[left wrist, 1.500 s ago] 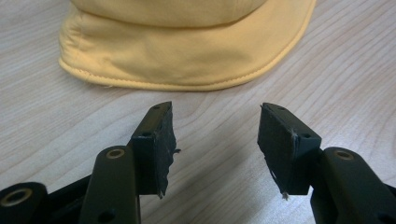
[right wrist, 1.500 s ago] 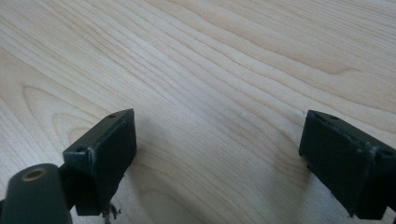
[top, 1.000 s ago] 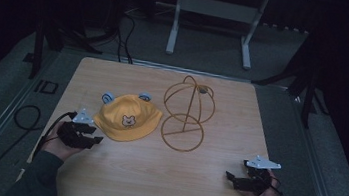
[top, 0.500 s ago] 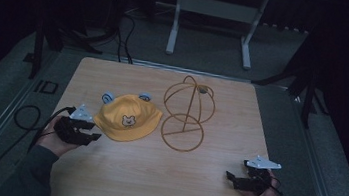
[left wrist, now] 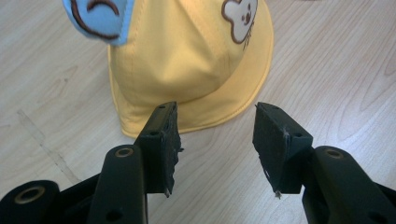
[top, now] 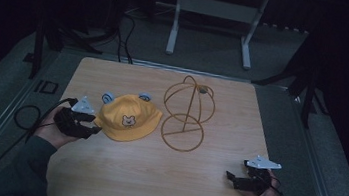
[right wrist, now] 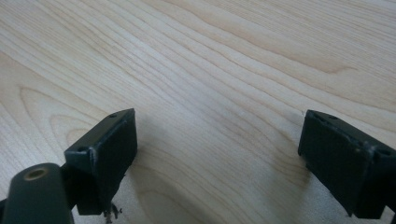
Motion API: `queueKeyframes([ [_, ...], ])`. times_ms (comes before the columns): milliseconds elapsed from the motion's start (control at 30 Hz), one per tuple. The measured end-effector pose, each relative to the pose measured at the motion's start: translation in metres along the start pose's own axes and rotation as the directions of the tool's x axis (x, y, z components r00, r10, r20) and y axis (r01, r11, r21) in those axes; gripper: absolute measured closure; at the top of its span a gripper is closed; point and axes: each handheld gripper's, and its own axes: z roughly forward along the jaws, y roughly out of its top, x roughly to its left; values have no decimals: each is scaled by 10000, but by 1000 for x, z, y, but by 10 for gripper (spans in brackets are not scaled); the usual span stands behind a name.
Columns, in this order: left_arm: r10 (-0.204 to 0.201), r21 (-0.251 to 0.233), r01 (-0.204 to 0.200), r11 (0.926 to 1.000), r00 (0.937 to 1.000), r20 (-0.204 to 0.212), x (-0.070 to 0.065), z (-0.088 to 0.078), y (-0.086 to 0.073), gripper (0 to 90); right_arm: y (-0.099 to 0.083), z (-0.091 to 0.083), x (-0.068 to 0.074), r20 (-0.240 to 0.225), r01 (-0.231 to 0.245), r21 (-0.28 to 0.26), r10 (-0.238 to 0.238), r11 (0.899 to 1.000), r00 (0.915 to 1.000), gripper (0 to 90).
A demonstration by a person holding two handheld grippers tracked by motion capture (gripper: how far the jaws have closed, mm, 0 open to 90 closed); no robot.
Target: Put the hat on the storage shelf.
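From above, the left gripper (top: 89, 127) sits just beside the brim of a yellow bear-face bucket hat (top: 127, 119), with a wire hat stand (top: 186, 113) beyond. The left gripper view adds that its jaws gape wide, empty, just short of the brim. The right gripper (top: 232, 178), well apart, stands open over the bare wooden table (right wrist: 224, 56).
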Motion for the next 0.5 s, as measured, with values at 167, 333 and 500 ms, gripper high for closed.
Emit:
queueKeyframes([
  [167,222,-11,-222,9998,9997,36,1,-5,10,499,0,0,0,0,1,-1,-1,10000,10000,116],
  [333,504,17,-504,9987,9987,16,0,-9,23,494,0,0,0,0,-1,-2,1,10000,10000,116],
  [500,713,175,-715,9973,9974,109,3,-9,34,494,0,0,0,-1,-24,2,24,10000,10000,116],
])
